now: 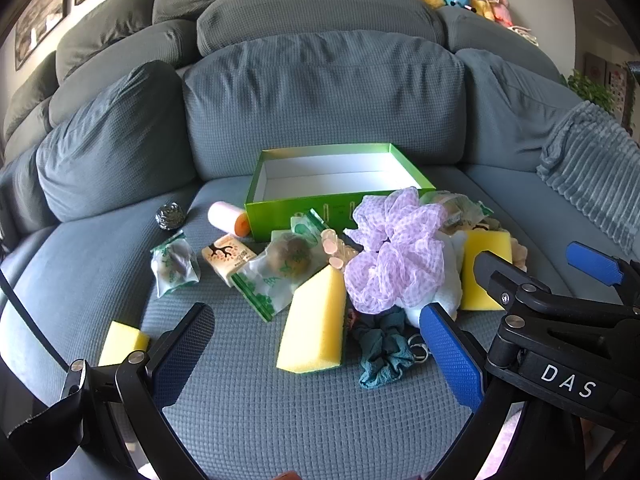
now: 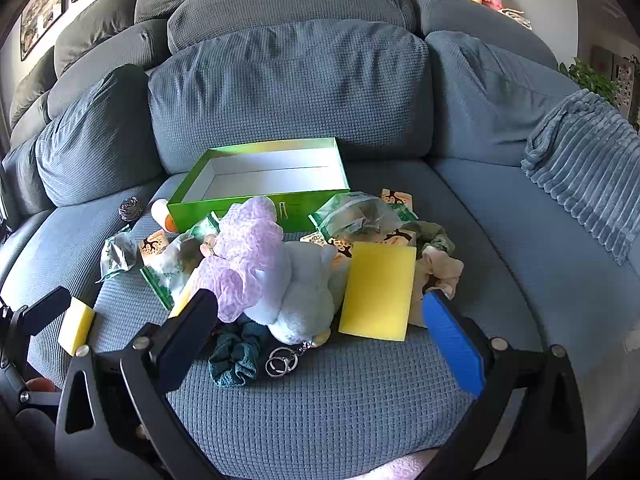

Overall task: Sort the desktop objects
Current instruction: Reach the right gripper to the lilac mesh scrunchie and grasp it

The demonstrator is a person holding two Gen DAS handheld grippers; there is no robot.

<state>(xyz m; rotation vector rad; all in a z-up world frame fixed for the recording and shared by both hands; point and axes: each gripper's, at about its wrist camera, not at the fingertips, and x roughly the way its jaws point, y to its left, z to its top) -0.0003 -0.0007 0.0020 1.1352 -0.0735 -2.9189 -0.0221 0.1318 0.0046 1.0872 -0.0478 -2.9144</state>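
Green box (image 1: 304, 216) front print partly covered by purple mesh puff (image 1: 394, 248) and snack packets, unreadable. White plush keychain (image 2: 308, 292) head buried under puff, face hidden. Teal scrunchie (image 2: 236, 354) half under plush. Small yellow sponge (image 1: 122, 342) corner behind left finger. Beige scrunchie (image 2: 438, 268) partly behind big yellow sponge (image 2: 378, 290). Packet text too small to read.

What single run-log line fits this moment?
left gripper: open, empty | right gripper: open, empty | green box: empty | items: unsorted

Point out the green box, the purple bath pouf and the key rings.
green box (image 2: 240, 216), right wrist view, front wall.
purple bath pouf (image 1: 396, 252), left wrist view, middle ruffles.
key rings (image 2: 281, 363), right wrist view, metal loops.
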